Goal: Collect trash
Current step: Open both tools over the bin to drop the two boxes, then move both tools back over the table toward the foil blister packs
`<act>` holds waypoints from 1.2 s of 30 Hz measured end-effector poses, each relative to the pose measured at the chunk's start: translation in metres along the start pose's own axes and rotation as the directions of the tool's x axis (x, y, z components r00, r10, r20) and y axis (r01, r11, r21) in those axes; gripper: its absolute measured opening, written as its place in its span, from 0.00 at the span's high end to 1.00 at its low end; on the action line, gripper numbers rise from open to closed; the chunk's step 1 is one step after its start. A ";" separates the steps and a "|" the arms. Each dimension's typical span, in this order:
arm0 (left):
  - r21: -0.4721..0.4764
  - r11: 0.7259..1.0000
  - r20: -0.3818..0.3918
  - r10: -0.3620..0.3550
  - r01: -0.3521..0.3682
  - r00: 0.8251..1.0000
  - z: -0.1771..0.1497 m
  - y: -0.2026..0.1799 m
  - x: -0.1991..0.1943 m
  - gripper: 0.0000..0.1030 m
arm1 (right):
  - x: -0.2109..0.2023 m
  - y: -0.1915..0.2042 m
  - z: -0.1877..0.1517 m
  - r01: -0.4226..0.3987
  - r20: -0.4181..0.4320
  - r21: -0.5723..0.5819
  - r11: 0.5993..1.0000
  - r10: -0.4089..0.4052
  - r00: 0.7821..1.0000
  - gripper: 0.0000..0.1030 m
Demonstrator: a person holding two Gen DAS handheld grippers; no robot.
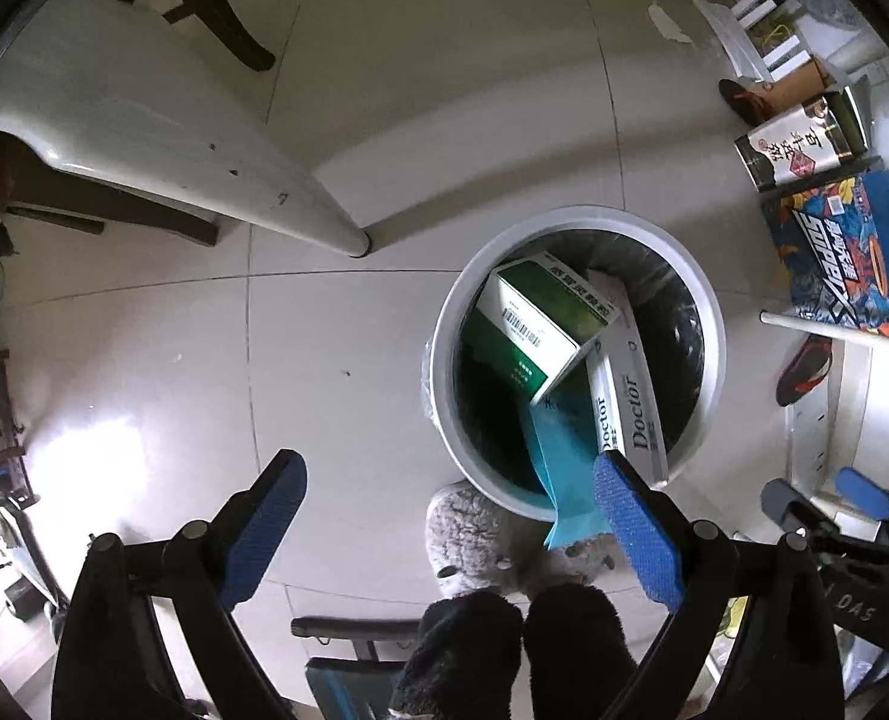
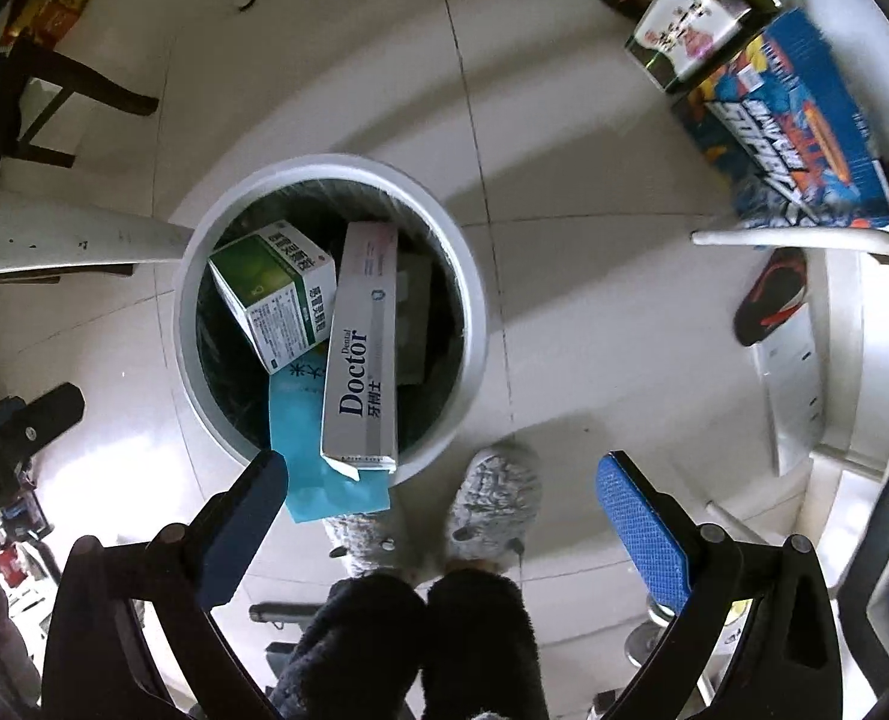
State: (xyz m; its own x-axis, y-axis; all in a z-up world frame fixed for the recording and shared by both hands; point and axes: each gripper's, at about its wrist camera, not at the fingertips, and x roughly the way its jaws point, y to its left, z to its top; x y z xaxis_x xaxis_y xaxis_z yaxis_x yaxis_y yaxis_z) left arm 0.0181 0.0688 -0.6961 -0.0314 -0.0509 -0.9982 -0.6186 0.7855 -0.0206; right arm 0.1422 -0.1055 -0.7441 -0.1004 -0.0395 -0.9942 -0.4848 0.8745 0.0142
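Inside round white bin (image 2: 324,180): green-white carton (image 2: 276,294), long white "Doctor" toothpaste box (image 2: 360,348), teal packet (image 2: 306,420) overhanging rim. Left gripper (image 1: 450,534) and right gripper (image 2: 438,522) both spread wide, empty. Left view alone shows white table leg (image 1: 204,192); grey fuzzy slippers (image 2: 492,510) beside bin.

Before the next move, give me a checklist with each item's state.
1. Left gripper empty, jaws wide: ok.
2. Right gripper empty, jaws wide: ok.
3. Green medicine box inside the white trash bin: ok.
4. Doctor toothpaste box fully inside: not ok, its end sticks out over the rim.
5. Teal box fully inside: not ok, it hangs over the rim toward the grey slippers.
6. More trash left on the floor: cannot tell; boxes by the wall may be storage.
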 end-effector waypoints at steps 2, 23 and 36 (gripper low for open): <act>0.003 1.000 0.006 0.003 -0.003 1.000 -0.004 -0.003 -0.008 0.05 | -0.009 0.000 -0.003 0.003 0.017 -0.001 1.000 -0.003 1.000 0.00; 0.005 0.999 0.061 -0.037 0.037 0.997 -0.065 -0.006 -0.178 0.05 | -0.193 0.005 -0.071 -0.036 0.112 -0.002 0.999 0.036 0.993 0.00; 0.035 0.998 0.120 -0.060 0.056 0.991 -0.099 0.007 -0.321 0.05 | -0.368 0.022 -0.125 -0.085 0.180 -0.004 0.996 0.084 0.980 0.00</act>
State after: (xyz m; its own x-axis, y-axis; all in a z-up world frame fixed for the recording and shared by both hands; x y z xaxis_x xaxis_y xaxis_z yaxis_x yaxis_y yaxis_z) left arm -0.0538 0.0298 -0.3706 0.1003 -0.0236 -0.9947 -0.5912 0.8027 -0.0786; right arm 0.0598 -0.1322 -0.3641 0.0177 0.1219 -0.9924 -0.4778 0.8729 0.0987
